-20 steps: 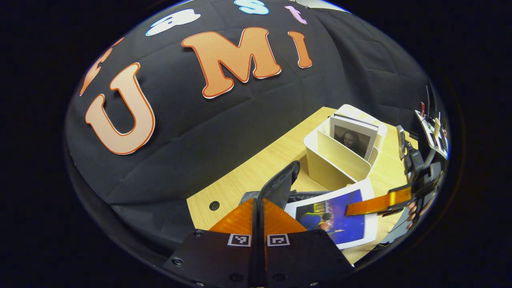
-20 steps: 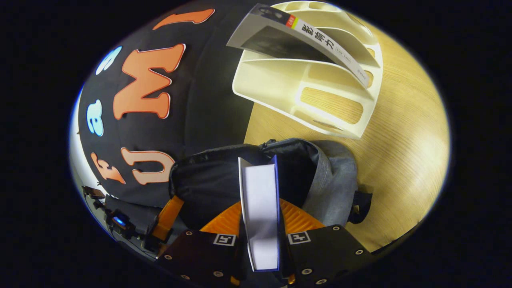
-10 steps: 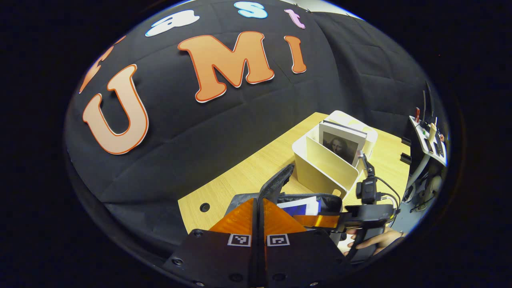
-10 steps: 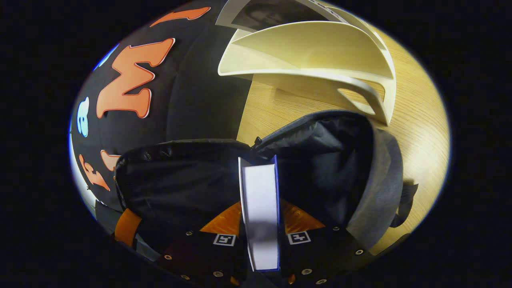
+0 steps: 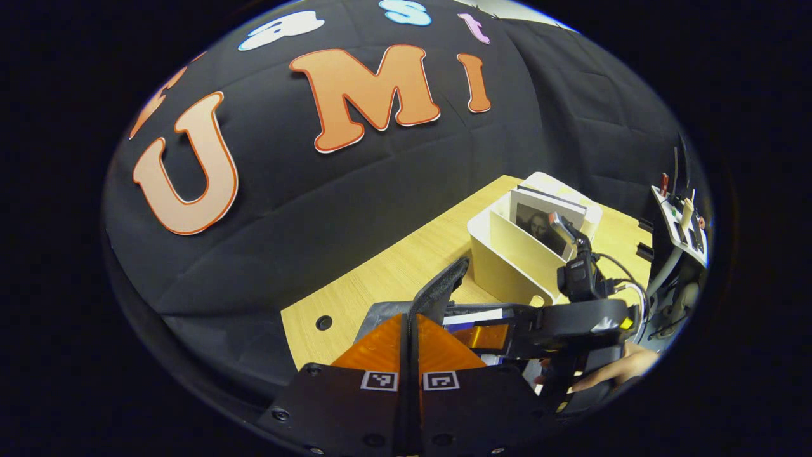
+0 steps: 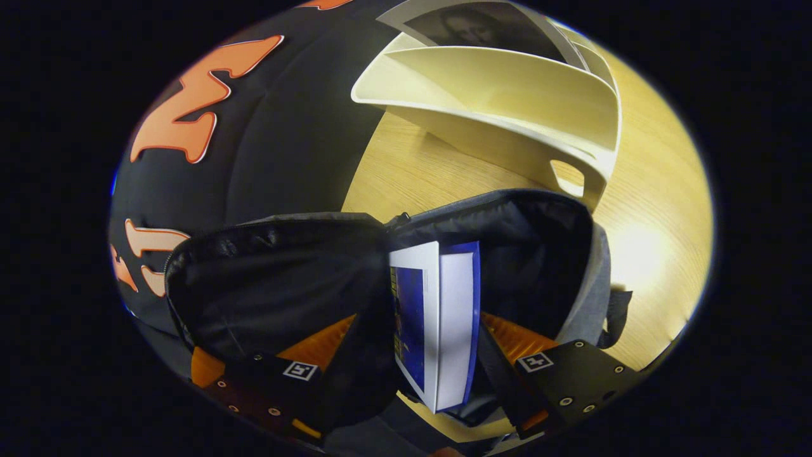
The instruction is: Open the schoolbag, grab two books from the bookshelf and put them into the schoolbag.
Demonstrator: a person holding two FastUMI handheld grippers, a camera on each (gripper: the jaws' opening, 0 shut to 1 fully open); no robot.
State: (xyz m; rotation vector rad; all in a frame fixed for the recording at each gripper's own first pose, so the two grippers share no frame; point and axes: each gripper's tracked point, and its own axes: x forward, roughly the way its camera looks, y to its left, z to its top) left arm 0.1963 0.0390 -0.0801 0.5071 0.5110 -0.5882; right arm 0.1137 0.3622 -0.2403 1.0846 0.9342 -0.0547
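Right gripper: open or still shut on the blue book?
Open. The right gripper has fingers spread clear of the blue book, which stands in the schoolbag mouth.

A second ago the right tongs (image 6: 412,349) were clamped on the blue-covered book (image 6: 438,324), held above the schoolbag (image 6: 285,279). Half a second ago the book's far end had entered the bag's open mouth, both fingers pressed to its covers. Now the fingers (image 6: 507,336) have spread wide apart, and the book has tilted, standing loose inside the bag. In the left gripper view the right tongs (image 5: 488,336) have moved left, from beside the bookshelf (image 5: 514,260) over the bag.
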